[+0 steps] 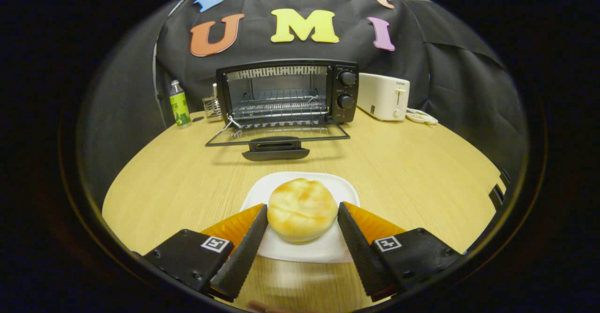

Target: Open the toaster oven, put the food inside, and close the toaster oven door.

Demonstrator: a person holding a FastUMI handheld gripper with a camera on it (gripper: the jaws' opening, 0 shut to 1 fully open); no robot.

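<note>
- Claw point(302, 219): spread wide, one finger on each side of the bun, flanking it closely; left finger at or almost at the bun's edge, right finger with a thin gap. Nothing gripped.
- Bun point(302, 215): round, golden, browned on top; sat between the fingers, on the plate.
- Plate point(328, 249): white, squarish with rounded corners; lay on the desk toward its near edge, under the bun and partly under the fingertips.
- Desk point(412, 172): pale wood grain, carried every item listed.
- Toaster oven point(287, 93): black, stood at the far edge of the desk, straight beyond the plate; two round knobs on its right panel, wire rack visible inside.
- Oven door point(276, 139): dropped fully open, lying flat toward the plate, its dark handle at the front.
- Toaster point(383, 96): white, at the far edge, just right of the toaster oven.
- Bottle point(179, 104): green label, upright at the far left edge, left of the toaster oven.
- Small metal rack point(212, 107): between the bottle and the toaster oven; details too small to tell.
</note>
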